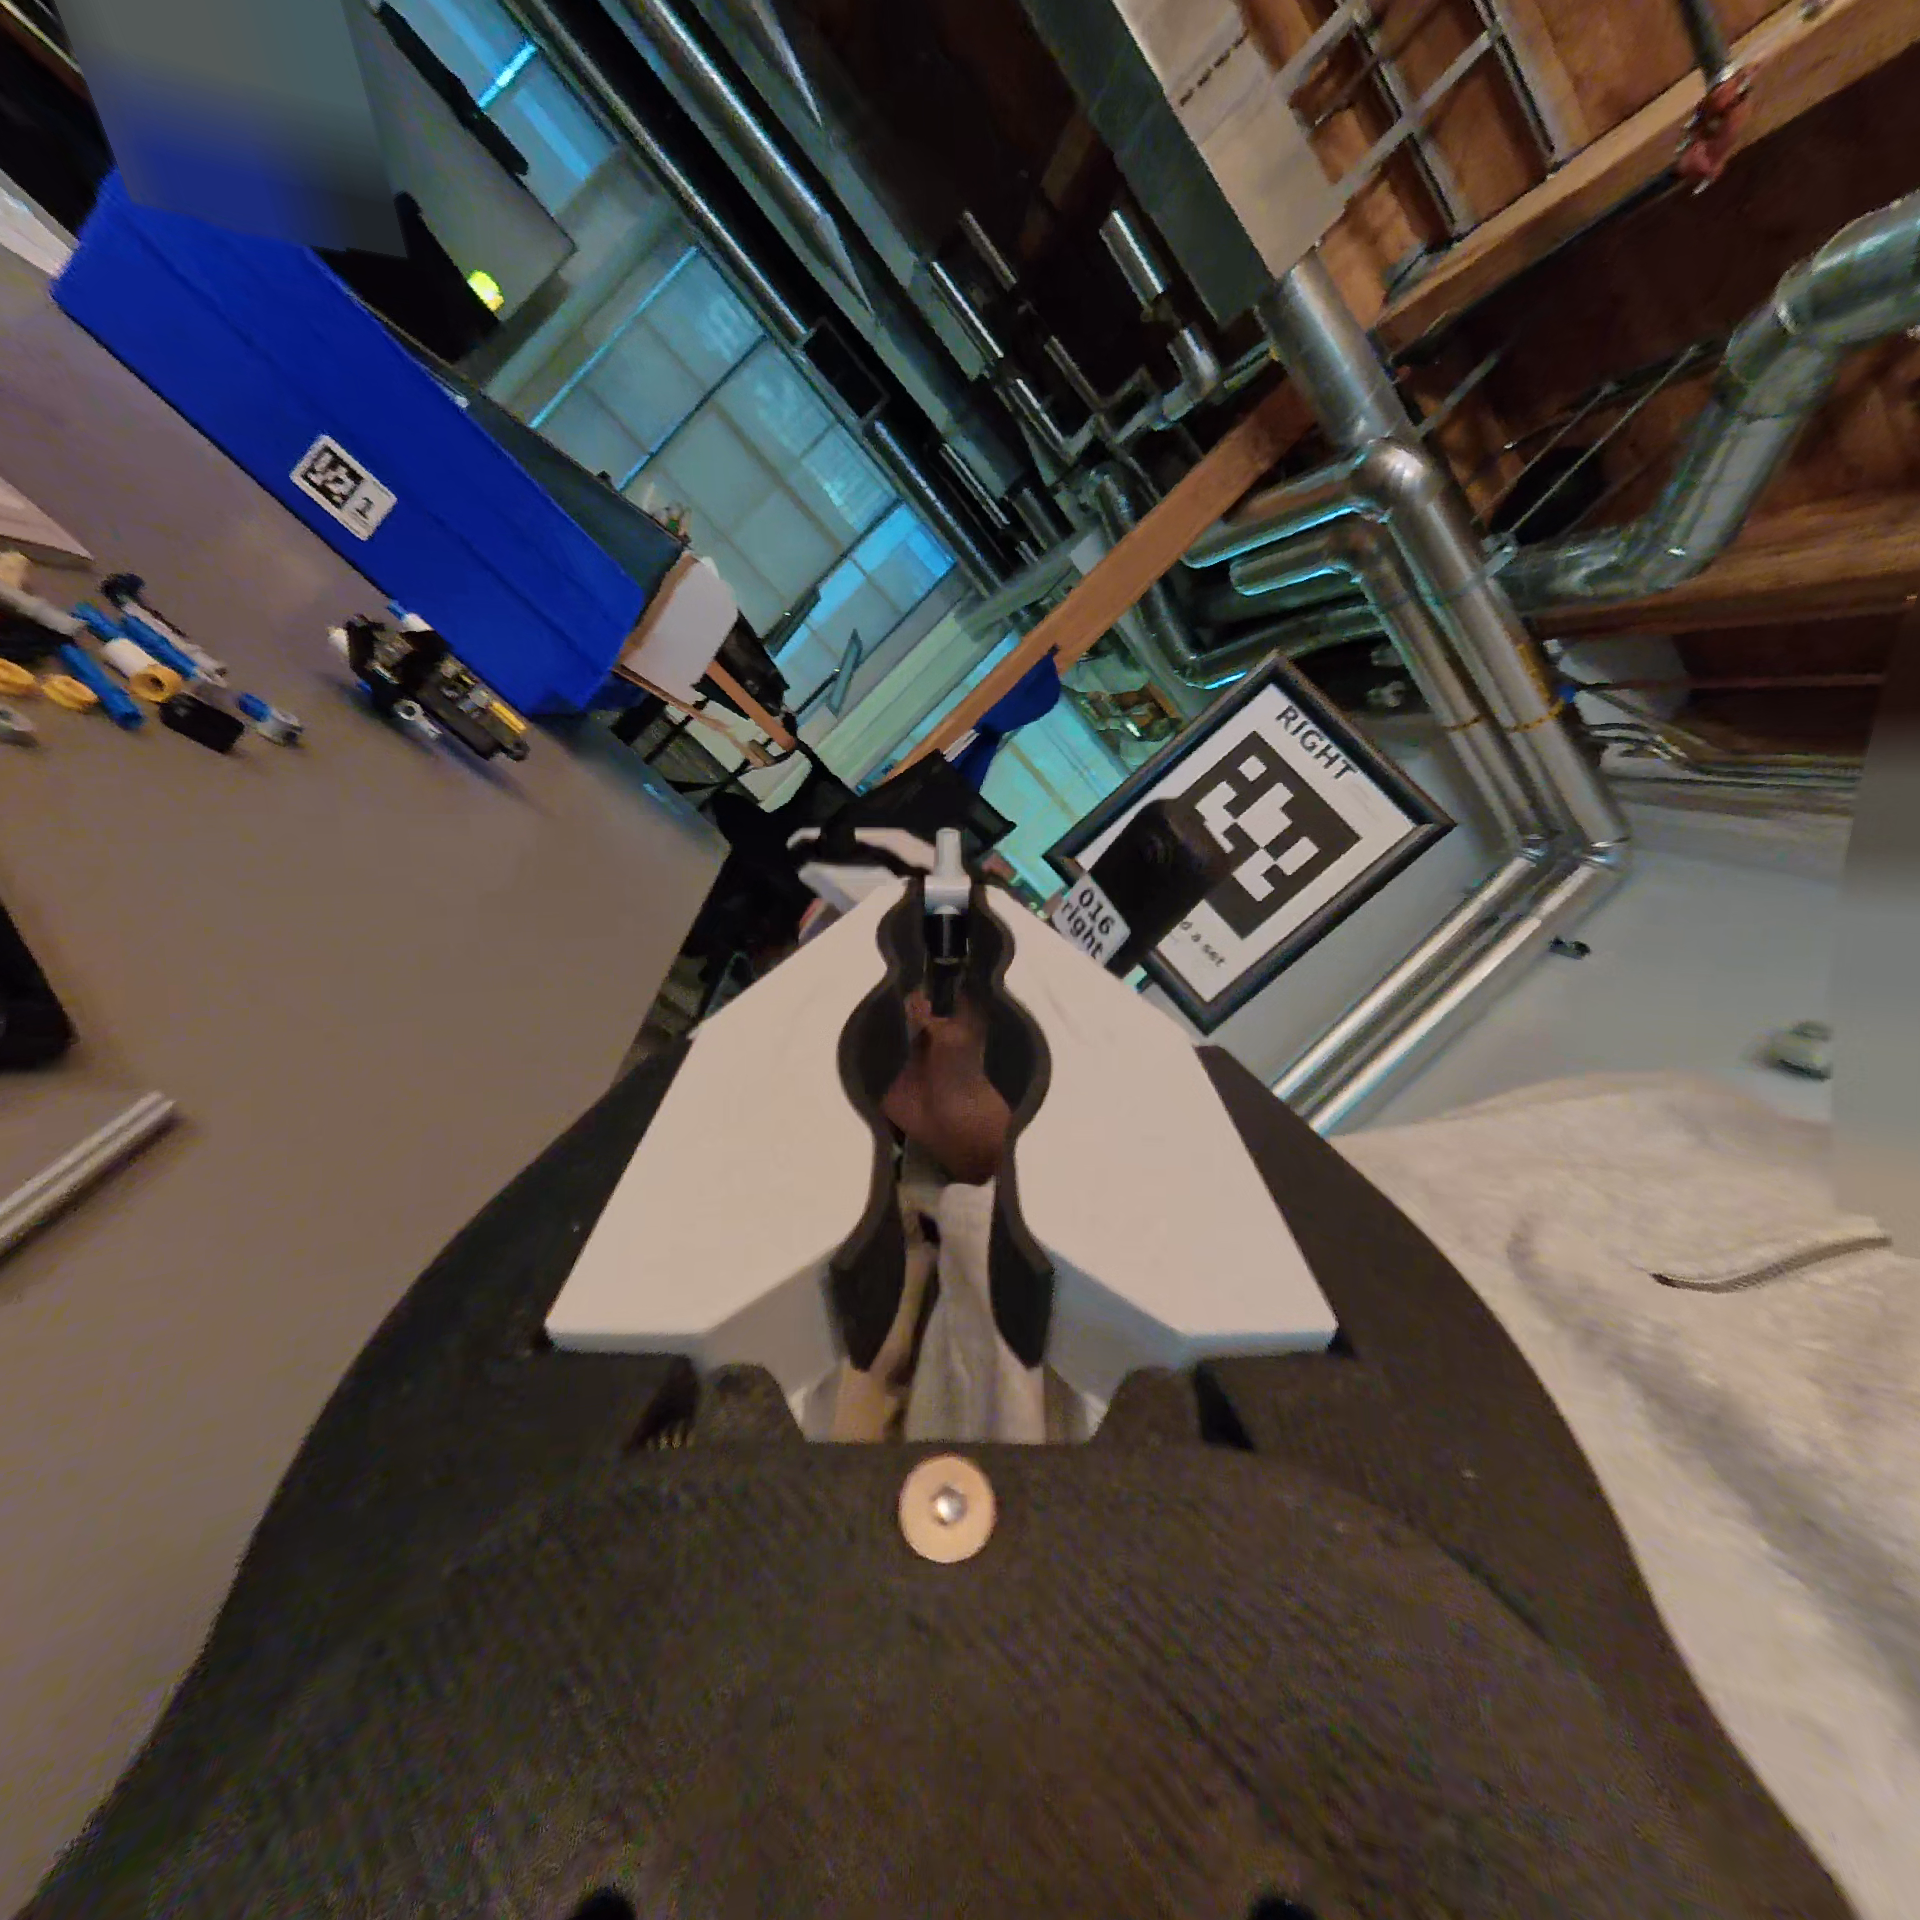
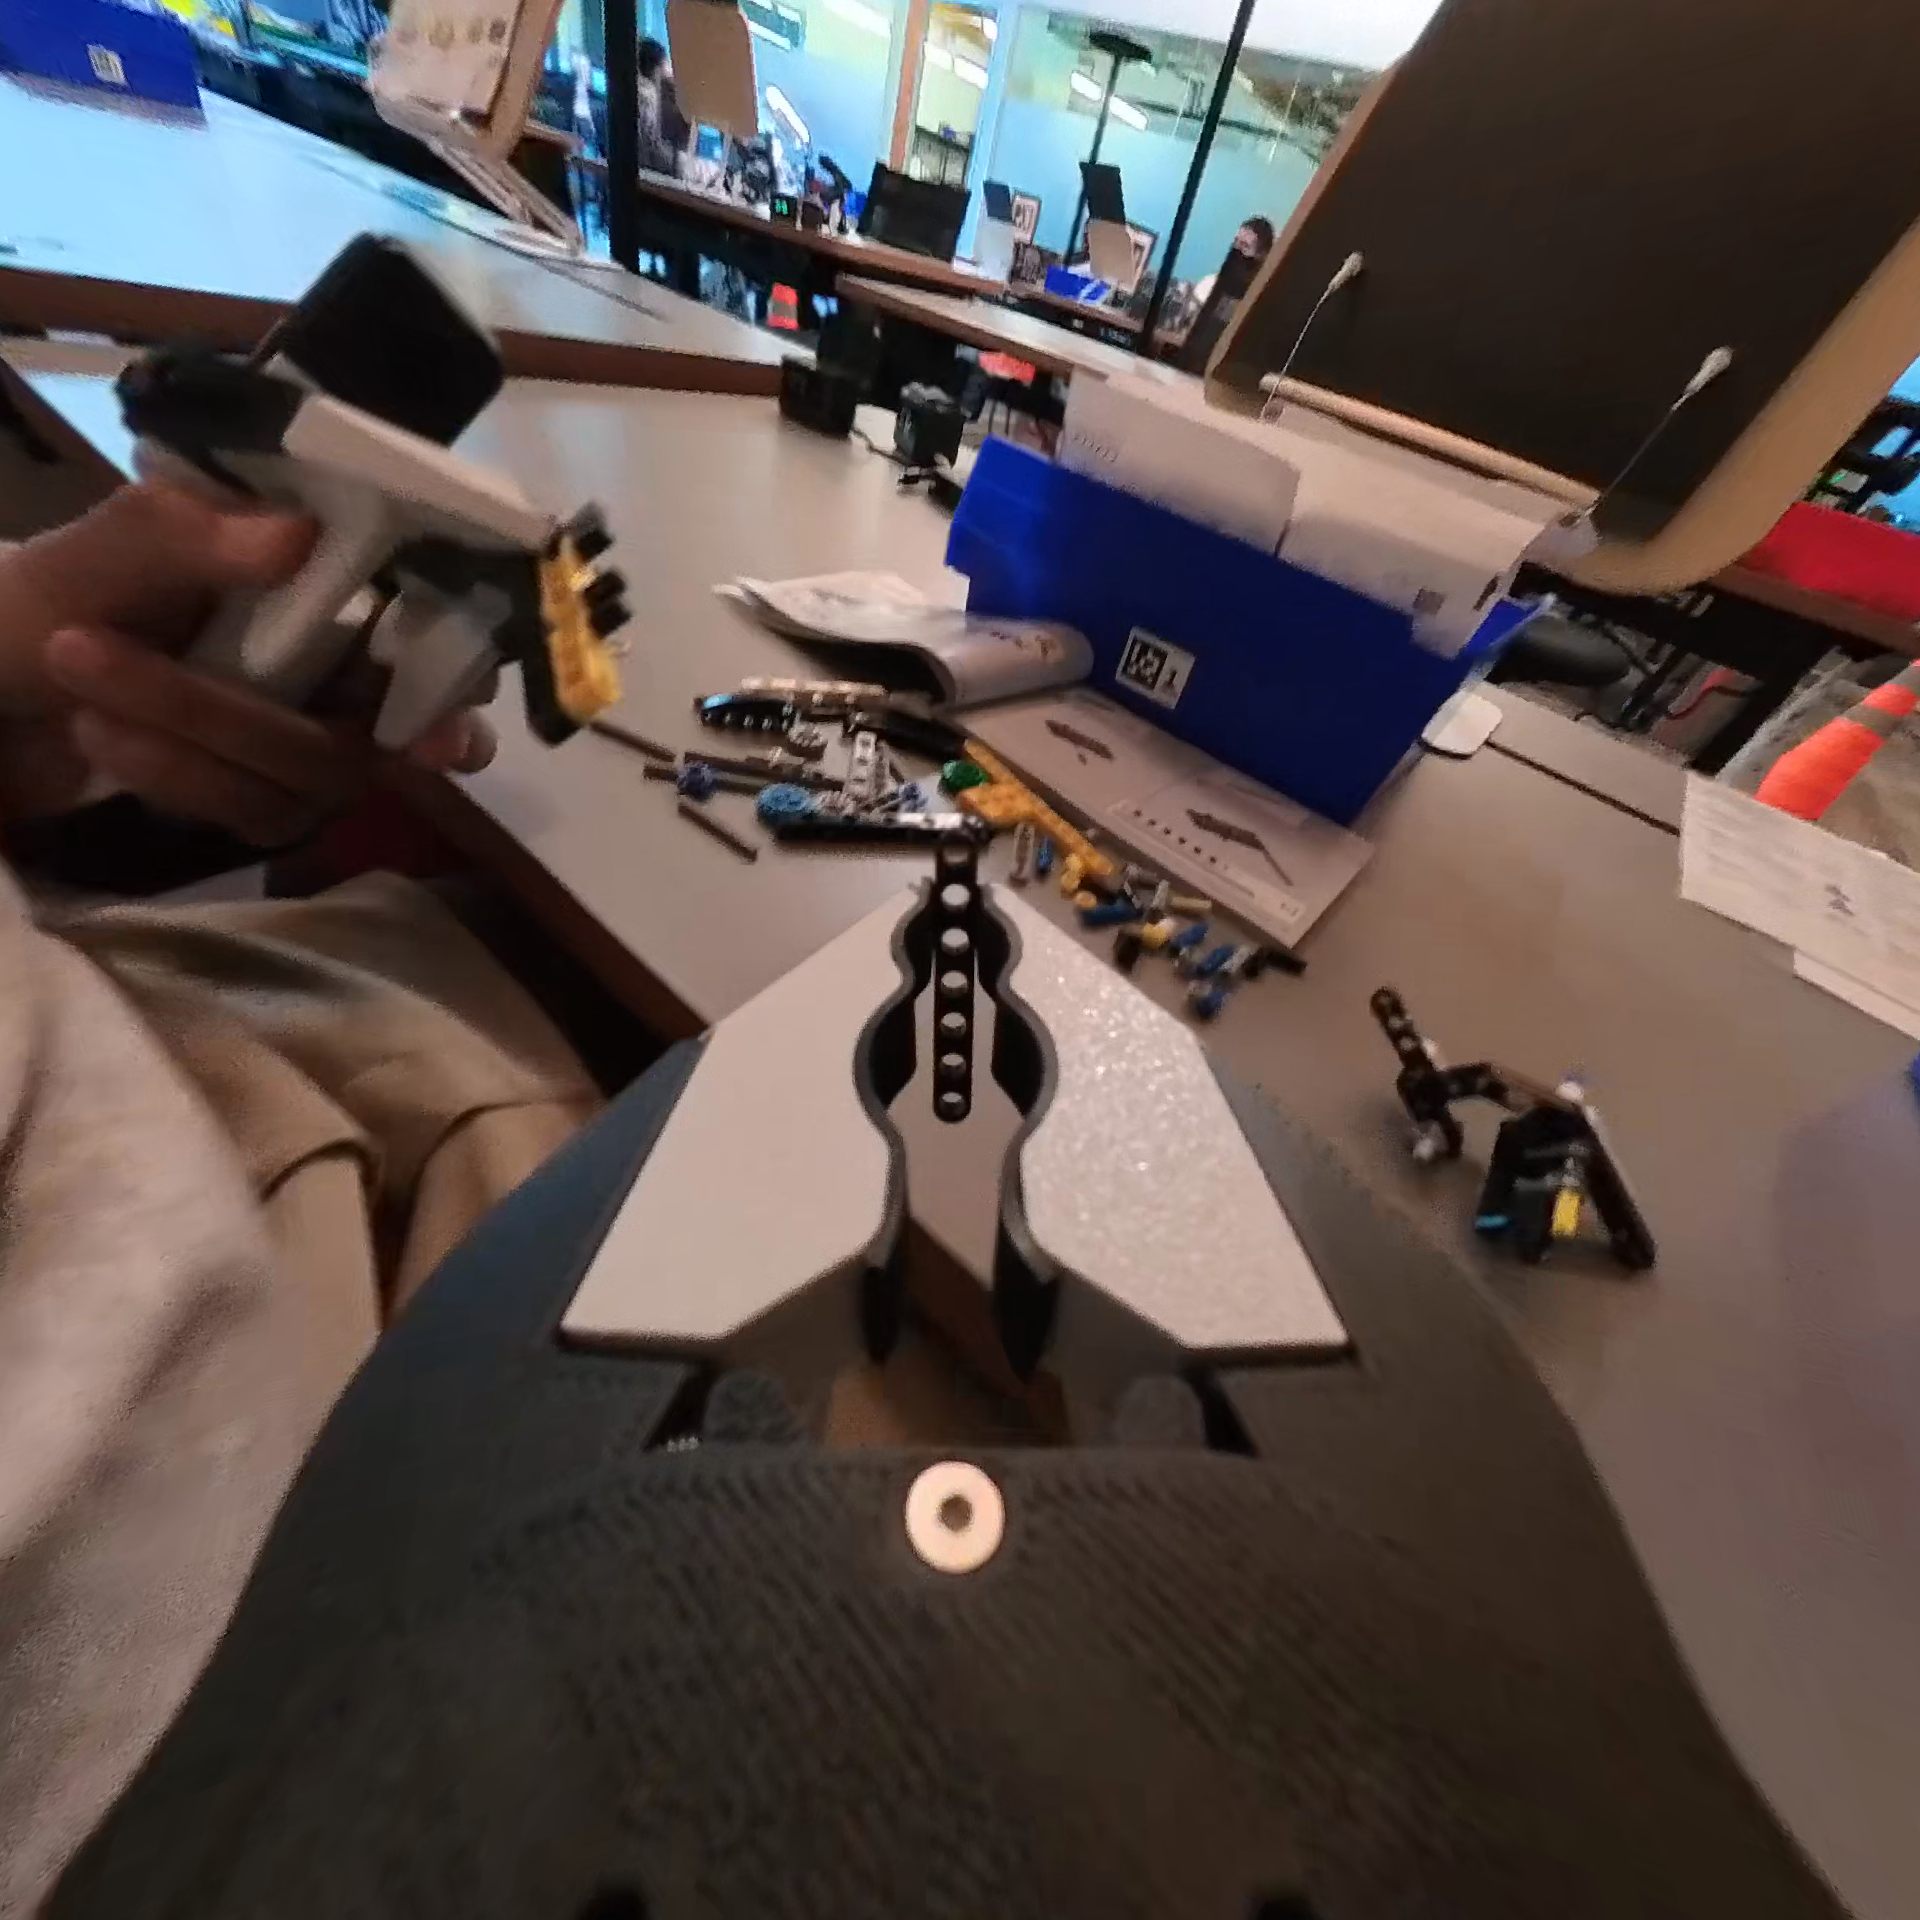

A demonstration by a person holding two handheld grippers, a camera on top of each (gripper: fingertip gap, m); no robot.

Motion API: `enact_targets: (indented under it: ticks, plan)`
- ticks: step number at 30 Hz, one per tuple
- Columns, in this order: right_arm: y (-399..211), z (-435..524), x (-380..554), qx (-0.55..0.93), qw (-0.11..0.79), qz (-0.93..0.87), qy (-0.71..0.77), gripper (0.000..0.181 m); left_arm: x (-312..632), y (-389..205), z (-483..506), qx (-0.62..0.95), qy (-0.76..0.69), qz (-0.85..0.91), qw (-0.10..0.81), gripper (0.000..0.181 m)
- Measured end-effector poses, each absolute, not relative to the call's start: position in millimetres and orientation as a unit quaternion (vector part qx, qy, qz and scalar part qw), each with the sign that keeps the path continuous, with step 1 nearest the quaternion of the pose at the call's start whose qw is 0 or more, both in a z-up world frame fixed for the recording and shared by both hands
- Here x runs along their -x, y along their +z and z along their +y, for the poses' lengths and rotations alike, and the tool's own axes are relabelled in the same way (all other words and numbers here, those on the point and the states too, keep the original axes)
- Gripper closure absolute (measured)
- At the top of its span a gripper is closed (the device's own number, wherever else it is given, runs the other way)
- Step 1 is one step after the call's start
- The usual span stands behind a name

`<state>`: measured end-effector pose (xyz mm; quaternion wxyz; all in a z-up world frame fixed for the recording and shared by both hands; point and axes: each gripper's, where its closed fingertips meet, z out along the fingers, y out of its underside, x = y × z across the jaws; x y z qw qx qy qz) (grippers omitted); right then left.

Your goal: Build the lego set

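Note:
My left gripper (image 1: pixel 948 896) is shut on a small black pin with a light grey connector (image 1: pixel 948 883) at its tip, held up in the air off the table's edge. In the right wrist view the left gripper (image 2: pixel 561 634) is held by a hand at the upper left, and a yellow piece with black pins (image 2: pixel 578 623) shows at its tip. My right gripper (image 2: pixel 951 883) is shut on a black beam with holes (image 2: pixel 952 997), which lies lengthwise between the fingers, above the table's near edge.
Loose lego parts (image 2: pixel 935 810) lie mid-table, and also show in the left wrist view (image 1: pixel 135 665). A small black sub-assembly (image 2: pixel 1538 1153) stands to the right, seen also in the left wrist view (image 1: pixel 436 675). Behind are a blue bin (image 2: pixel 1226 644), an open instruction booklet (image 2: pixel 1205 831) and papers (image 2: pixel 1808 883). My hands' fingertips stand some 11 centimetres from each other. The small black sub-assembly (image 2: pixel 1538 1153) lies around 20 centimetres away from my right fingertips.

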<state>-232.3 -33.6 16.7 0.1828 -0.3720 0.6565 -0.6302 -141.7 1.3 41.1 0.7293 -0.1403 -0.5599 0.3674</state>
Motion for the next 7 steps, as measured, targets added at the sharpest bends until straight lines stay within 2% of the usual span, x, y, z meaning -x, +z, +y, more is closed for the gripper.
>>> enact_targets:
  ticks: [1,7]
  plan:
    - [20,-42,232,0.371,0.184,0.654,-0.634,0.176,141,40,-1,0.138,0.373,-0.563,0.724,0.178]
    - [0,-88,235,0.388,0.14,0.682,-0.604,0.177,137,46,-24,0.136,0.422,-0.56,0.7,0.177]
